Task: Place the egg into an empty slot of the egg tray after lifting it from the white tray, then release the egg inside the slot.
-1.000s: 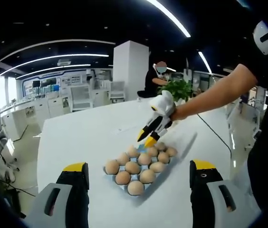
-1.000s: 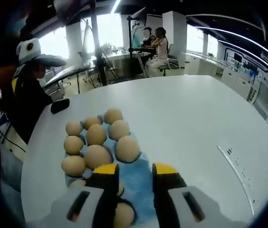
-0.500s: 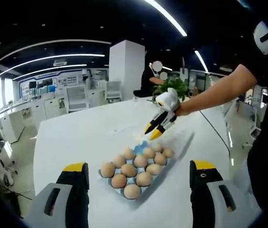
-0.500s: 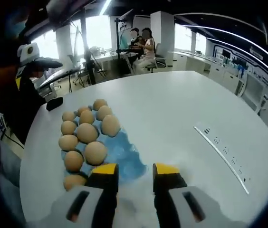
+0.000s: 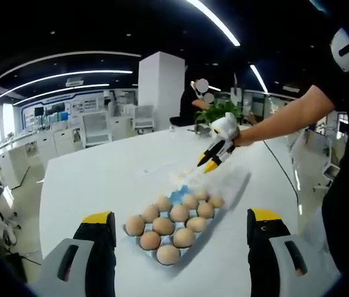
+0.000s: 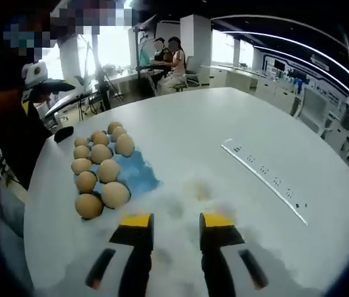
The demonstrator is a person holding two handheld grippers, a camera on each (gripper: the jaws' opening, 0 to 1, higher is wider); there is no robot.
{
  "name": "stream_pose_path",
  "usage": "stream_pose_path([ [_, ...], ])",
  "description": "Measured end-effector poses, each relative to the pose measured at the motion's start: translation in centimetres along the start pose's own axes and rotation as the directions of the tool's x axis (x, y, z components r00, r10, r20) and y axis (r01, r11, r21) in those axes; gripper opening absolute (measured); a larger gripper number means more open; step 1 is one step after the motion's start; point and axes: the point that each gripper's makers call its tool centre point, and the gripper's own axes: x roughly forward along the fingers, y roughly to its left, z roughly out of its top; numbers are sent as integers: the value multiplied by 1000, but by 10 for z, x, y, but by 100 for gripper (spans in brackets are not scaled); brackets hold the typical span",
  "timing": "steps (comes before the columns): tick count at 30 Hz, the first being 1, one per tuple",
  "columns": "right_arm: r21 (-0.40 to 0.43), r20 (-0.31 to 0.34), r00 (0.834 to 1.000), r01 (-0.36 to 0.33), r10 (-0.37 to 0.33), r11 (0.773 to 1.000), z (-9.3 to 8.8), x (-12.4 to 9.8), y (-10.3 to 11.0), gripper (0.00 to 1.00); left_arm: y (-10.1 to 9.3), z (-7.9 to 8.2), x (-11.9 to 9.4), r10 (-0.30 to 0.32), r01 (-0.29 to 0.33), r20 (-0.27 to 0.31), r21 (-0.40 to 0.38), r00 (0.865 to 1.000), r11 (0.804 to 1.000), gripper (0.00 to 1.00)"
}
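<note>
My right gripper [image 6: 177,221], jaws apart and empty, has pulled back from the egg tray [image 6: 138,174] toward the white tray [image 6: 190,192]; left gripper [image 5: 180,224] open.

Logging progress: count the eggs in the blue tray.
12 eggs, all in the blue tray, packed in rows of three from its near corner; overlapping ones may hide another.

An egg tray [image 5: 176,197] loaded with eggs [image 5: 162,226] sits on a table [image 5: 100,179] at lower centre of the left gripper view, with a potted plant [image 5: 219,111] behind it; in the right gripper view the same tray [image 6: 138,175] lies left of centre.
</note>
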Motion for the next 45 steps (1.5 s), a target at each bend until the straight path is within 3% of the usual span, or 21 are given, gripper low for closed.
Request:
stream_pose_path([
  [9, 44, -12, 998, 60, -59, 997, -29, -33, -28, 31, -1, 0, 3, -7, 7, -7, 0, 1000, 1000, 90],
  [21, 64, -45, 992, 124, -121, 990, -54, -64, -45, 34, -4, -1, 5, -12, 12, -15, -1, 1000, 1000, 90],
  [31, 67, -103, 986, 141, -134, 988, -72, -65, -55, 34, -5, -2, 4, -4, 4, -23, -4, 1000, 1000, 90],
  [45, 34, -156, 982, 116, -109, 993, -81, -53, -62, 31, -1, -6, 2, 12, -12, -32, -12, 999, 1000, 90],
])
